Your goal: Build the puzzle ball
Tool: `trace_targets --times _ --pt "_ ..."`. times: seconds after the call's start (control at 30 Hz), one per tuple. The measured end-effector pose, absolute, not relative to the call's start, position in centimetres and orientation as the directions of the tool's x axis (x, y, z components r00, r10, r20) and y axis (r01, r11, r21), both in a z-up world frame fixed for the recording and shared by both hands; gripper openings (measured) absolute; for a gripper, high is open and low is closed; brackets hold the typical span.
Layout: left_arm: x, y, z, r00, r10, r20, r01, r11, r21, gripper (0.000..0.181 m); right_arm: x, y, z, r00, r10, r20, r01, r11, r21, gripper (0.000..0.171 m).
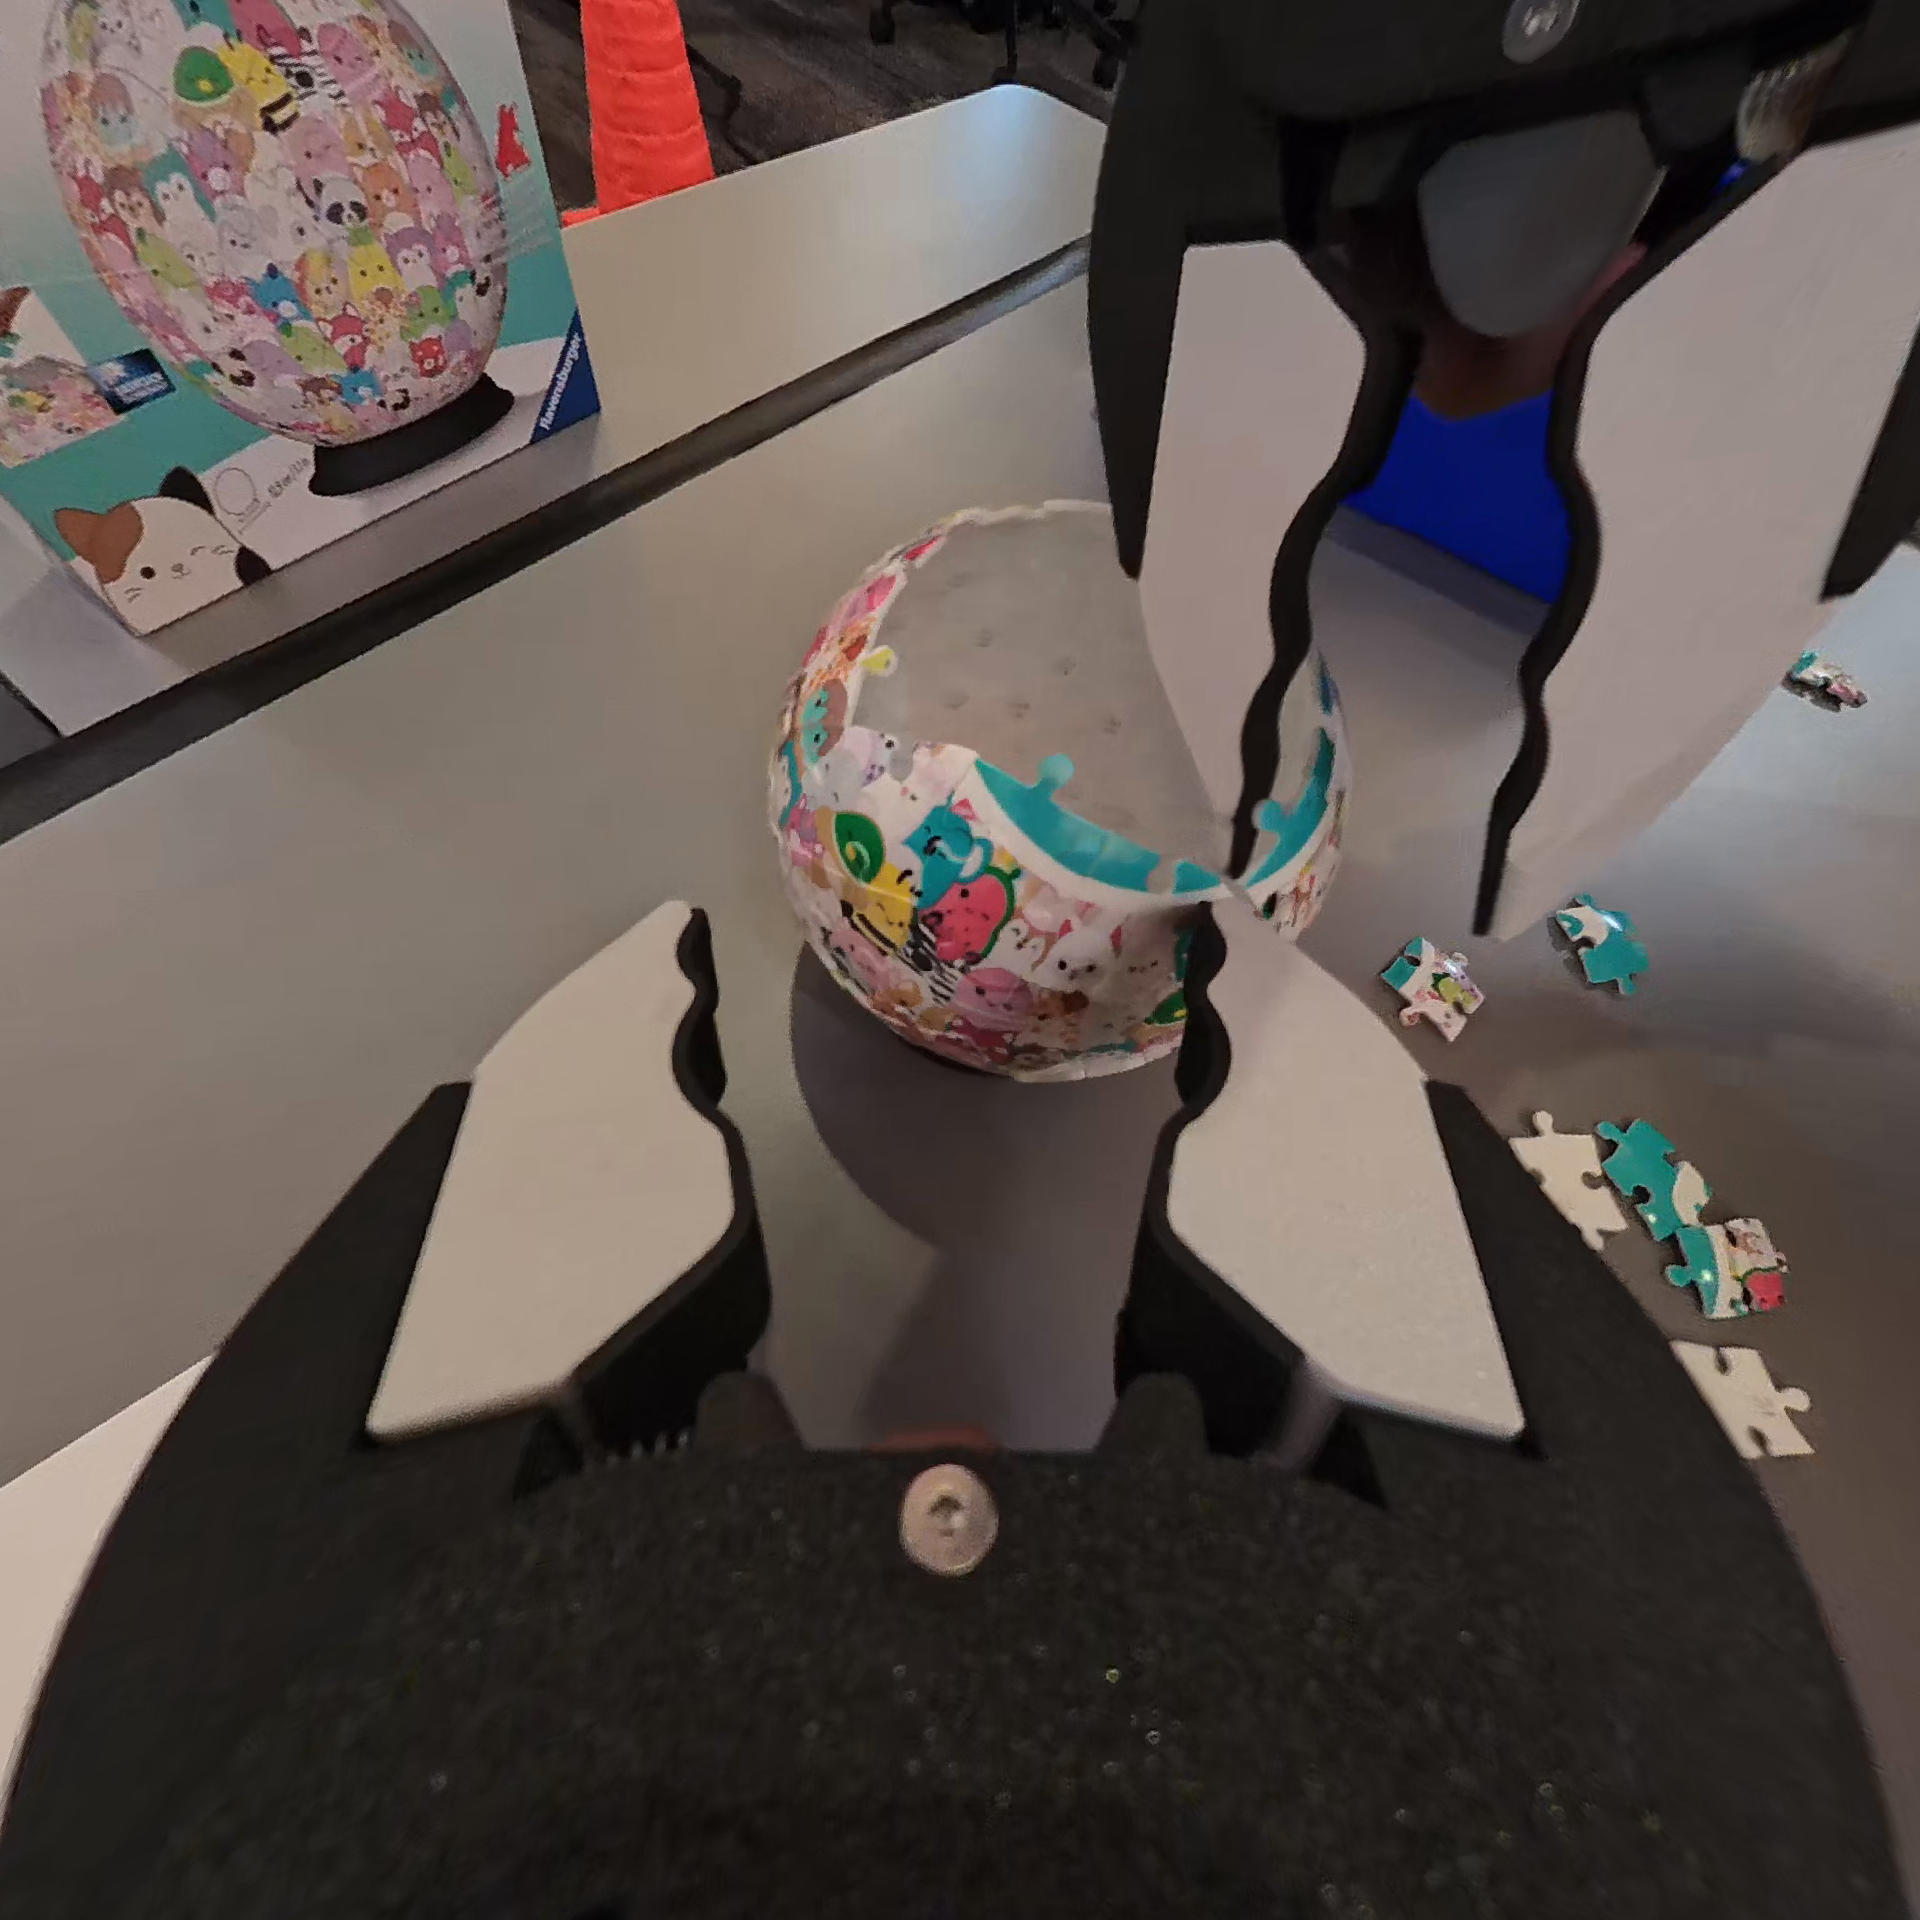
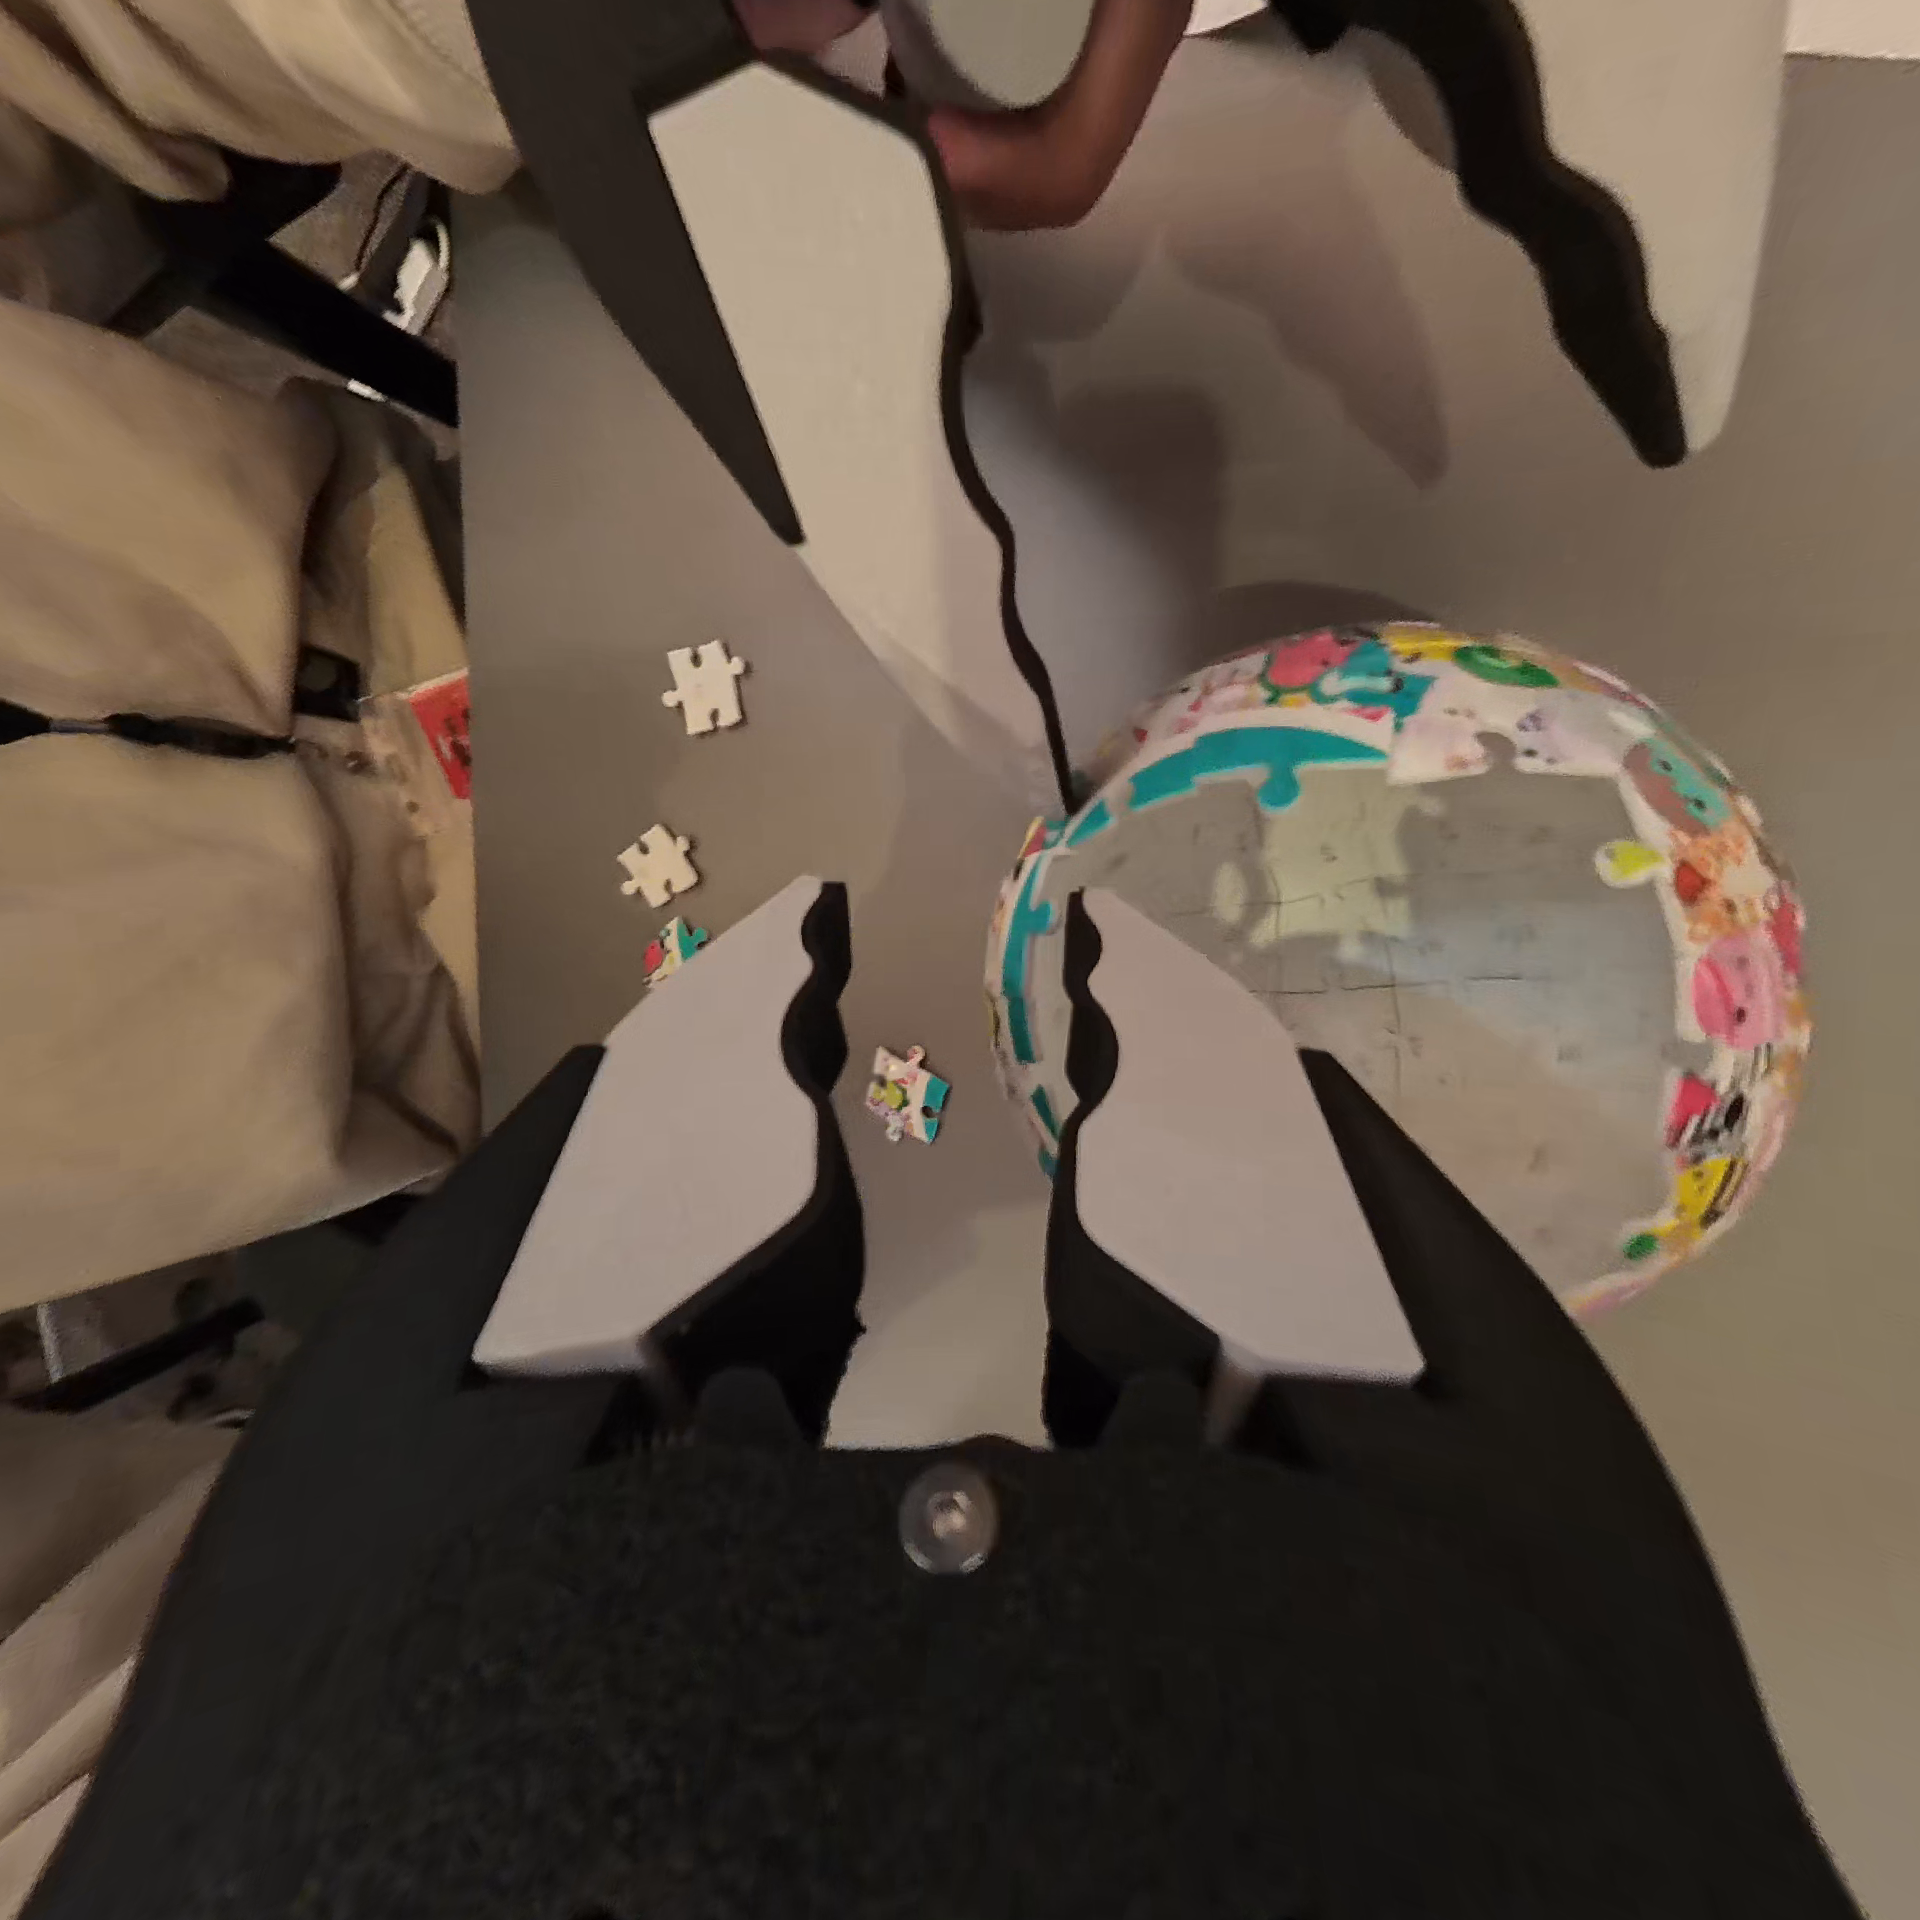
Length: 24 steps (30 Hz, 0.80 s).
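Observation:
The puzzle ball [image 1: 935, 914] stands on the grey table [image 1: 416, 935], part built, with a wide hole at its top and a teal-edged rim. It also shows in the right wrist view [image 2: 1725, 935]. My left gripper [image 1: 951, 925] is open and empty; its right fingertip [image 1: 1205, 945] touches the ball's near rim. My right gripper [image 2: 956, 899] is open and empty; its right fingertip [image 2: 1086, 935] touches the same part of the rim. From the left wrist view the right gripper [image 1: 1361, 894] comes down from the top right. The left gripper [image 2: 1361, 623] enters the right wrist view from above.
Several loose pieces [image 1: 1434, 982] lie right of the ball, some face down [image 1: 1745, 1397]; they also show in the right wrist view [image 2: 909, 1091]. The puzzle box [image 1: 291, 312] stands at the back left on a second table. A person in beige clothing [image 2: 208, 831] sits at the table's edge.

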<state>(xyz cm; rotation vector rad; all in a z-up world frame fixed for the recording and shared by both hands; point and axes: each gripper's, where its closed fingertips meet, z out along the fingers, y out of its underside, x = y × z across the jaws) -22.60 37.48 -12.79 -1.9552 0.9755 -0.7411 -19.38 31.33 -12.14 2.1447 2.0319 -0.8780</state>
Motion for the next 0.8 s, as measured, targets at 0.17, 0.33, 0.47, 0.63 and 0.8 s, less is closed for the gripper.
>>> trace_targets --times 0.17,0.33,0.47,0.63,0.8 --pt "-23.2 37.6 -12.8 0.536 -0.836 0.118 -0.372 -0.359 -0.856 0.083 -19.4 31.8 -12.0 -0.026 0.900 -0.434 0.949 -0.114 -0.293 0.038" --pt "-23.9 37.4 -12.9 0.537 -0.835 0.115 -0.375 -0.359 -0.855 0.083 -20.7 32.3 -11.0 0.026 0.907 -0.421 0.940 -0.166 -0.298 0.036" --pt "-24.7 36.9 -12.9 0.542 -0.828 0.144 -0.328 -0.367 -0.870 0.080 -20.7 33.2 -8.8 0.124 0.956 -0.266 0.880 -0.230 -0.415 0.026" --pt "-24.4 36.3 -13.9 0.480 -0.852 0.209 -0.302 -0.384 -0.872 0.083 -19.3 33.5 -9.6 0.216 0.975 -0.054 0.804 -0.209 -0.556 0.038" --pt "-22.8 35.2 -15.7 0.352 -0.908 0.228 -0.382 -0.361 -0.851 0.100 -15.1 35.8 -8.7 0.460 0.875 0.147 0.641 -0.213 -0.737 0.037"
